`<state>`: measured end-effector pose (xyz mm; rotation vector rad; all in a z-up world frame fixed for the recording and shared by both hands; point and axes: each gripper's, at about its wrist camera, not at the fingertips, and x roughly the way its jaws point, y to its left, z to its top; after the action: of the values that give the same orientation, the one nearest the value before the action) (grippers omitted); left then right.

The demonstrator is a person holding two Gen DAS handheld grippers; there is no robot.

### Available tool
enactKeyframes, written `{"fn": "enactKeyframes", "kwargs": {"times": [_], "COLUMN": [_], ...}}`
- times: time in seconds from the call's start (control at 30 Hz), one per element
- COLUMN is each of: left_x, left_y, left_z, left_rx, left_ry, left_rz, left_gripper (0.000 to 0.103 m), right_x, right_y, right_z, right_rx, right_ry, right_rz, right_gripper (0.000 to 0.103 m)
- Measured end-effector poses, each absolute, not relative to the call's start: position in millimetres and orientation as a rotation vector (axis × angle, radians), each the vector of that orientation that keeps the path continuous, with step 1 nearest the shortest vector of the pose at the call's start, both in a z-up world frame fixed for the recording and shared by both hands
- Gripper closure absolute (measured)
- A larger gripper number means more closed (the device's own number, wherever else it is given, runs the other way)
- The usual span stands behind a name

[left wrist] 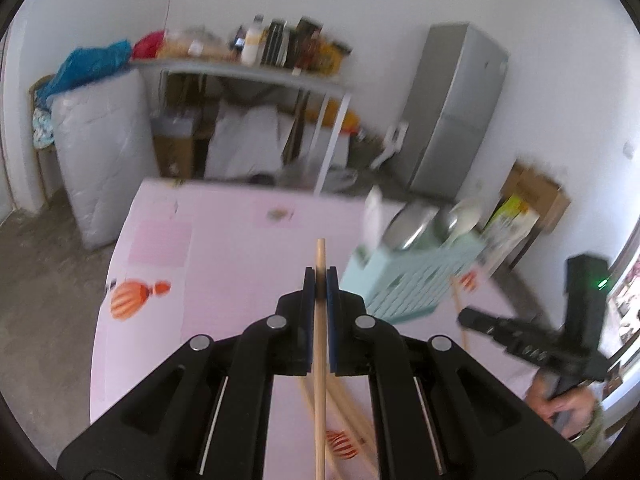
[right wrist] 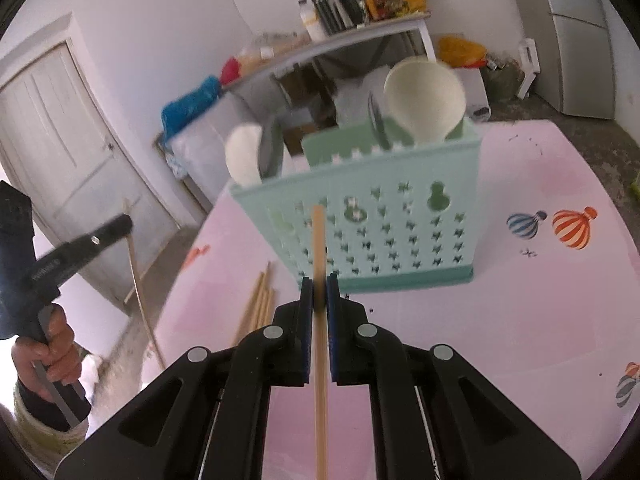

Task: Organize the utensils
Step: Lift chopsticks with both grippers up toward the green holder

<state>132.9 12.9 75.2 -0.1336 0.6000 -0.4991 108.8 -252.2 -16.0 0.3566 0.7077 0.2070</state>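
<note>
Wooden chopstick (left wrist: 320, 344) clamped between the blue-padded fingers of the left gripper (left wrist: 320, 276), nearly shut on it, tip poking out just beyond the fingertips, shaft running back under the camera. Below those fingers, loose chopsticks (left wrist: 352, 412) lying on the pink desk (left wrist: 224, 224), crossing one another beside a balloon print. Ahead and to the right of the left fingers, mint-green utensil holder (left wrist: 404, 284), perforated, standing on the desk, with spoons (left wrist: 416, 224) rising from its top. Further right in the left view, the right gripper (left wrist: 476, 322) seen from the side, gripped by a hand (left wrist: 568, 400). Second wooden chopstick (right wrist: 320, 320) pinched the same way by the right gripper (right wrist: 320, 280), closed tight on it, tip lifted in front of the holder's perforated wall (right wrist: 384, 232). Holder directly beyond these fingers, carrying a pale ladle (right wrist: 424, 100) and a white spoon (right wrist: 244, 156). Left of the right fingers, a bundle of chopsticks (right wrist: 260, 304) flat on the desk near its edge. Far left, the left gripper (right wrist: 120, 228) with a thin stick, held by a sleeved hand (right wrist: 48, 356).
</note>
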Motion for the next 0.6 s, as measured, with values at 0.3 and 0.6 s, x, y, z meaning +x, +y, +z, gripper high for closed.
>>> {"fn": "enactKeyframes", "kwargs": {"times": [0.3, 0.6], "left_x": [122.5, 124.9], "left_y": [-17.2, -69.3], "left_z": [133.8, 201.3], "left_rx": [-0.146, -0.152], "left_ry": [0.444, 0.257], "left_rz": [-0.622, -0.766], "left_gripper": [0.099, 0.099], "right_x": [107.4, 102.4], "right_y": [-266.3, -274.8], "right_z": [-6.1, -8.6], "right_rx": [0.383, 0.408], "right_ry": [0.662, 0.647], "right_rz": [0.179, 0.156], "right_gripper": [0.096, 0.096]}}
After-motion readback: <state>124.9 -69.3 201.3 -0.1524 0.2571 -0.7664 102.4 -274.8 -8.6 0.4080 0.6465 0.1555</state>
